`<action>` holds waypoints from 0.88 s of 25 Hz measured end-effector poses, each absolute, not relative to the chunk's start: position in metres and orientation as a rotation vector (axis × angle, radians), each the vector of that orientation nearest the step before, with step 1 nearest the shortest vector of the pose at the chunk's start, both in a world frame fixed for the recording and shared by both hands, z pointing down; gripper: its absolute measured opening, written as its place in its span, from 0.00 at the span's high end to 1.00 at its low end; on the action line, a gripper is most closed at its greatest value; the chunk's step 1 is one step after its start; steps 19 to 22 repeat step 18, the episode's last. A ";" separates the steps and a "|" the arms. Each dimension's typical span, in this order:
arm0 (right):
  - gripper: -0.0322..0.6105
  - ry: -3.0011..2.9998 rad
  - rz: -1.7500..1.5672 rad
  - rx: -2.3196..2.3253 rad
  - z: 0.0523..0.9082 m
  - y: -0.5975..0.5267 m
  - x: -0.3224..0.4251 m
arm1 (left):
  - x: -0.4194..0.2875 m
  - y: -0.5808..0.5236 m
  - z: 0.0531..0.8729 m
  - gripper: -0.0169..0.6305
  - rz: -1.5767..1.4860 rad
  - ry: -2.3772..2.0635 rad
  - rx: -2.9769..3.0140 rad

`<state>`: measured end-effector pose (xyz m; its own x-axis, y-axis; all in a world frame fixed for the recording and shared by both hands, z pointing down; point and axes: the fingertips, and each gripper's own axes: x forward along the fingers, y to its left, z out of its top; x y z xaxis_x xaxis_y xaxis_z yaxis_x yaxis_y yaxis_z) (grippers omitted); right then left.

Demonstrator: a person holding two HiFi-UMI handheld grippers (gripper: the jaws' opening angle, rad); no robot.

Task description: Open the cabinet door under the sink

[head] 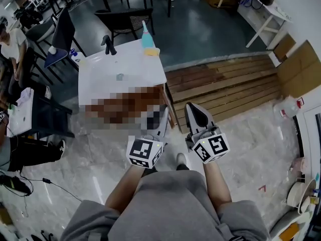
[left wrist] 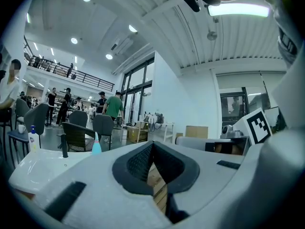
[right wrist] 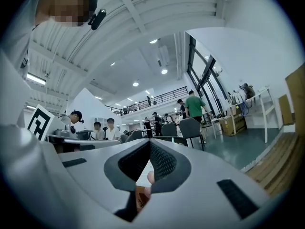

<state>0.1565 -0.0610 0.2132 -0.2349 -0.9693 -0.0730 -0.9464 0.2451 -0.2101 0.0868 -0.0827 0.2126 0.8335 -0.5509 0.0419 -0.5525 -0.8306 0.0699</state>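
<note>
A white sink top with a black faucet and a light-blue bottle stands ahead of me. A mosaic patch covers most of the brown cabinet under it, so its door cannot be made out. My left gripper is shut and empty, close to the cabinet's right front corner. My right gripper is also shut and empty, just right of that corner over the floor. In the left gripper view the left gripper points past the sink top. In the right gripper view the right gripper frames a sliver of brown cabinet.
A slatted wooden platform lies to the right of the sink. Black chairs stand behind it, and people sit at desks on the left. Cardboard leans at the far right. A cable runs across the marble floor.
</note>
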 end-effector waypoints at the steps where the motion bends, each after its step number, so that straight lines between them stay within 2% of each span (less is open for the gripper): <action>1: 0.94 2.335 -0.173 -1.811 0.213 -0.061 0.155 | 0.086 -0.083 0.212 0.96 0.029 -0.890 2.933; 22: 0.94 2.391 -0.112 -1.792 0.208 -0.064 0.148 | 0.081 -0.085 0.213 0.96 0.032 -0.937 2.925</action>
